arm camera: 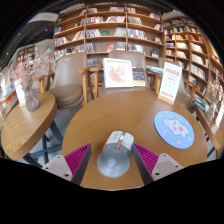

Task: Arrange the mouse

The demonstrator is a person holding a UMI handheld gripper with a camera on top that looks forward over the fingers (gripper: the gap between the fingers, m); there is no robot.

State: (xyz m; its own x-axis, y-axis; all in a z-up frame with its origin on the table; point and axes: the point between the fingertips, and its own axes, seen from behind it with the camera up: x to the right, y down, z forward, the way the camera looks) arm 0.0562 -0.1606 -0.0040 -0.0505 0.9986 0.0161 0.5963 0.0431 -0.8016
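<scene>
Your tool [113, 160] stands wide open around the smooth grey mouse [116, 152], not touching it. Right of the mouse lies a round blue pad [173, 128] on the wooden worktop [110, 113].

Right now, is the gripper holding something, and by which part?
Nothing is held. The mouse rests on the table between the open fingers, with gaps at both sides.

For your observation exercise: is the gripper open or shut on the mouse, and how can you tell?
Open. The gripper has its fingers apart, and the grey mouse rests on the round wooden table between them, with a gap at either side.
</scene>
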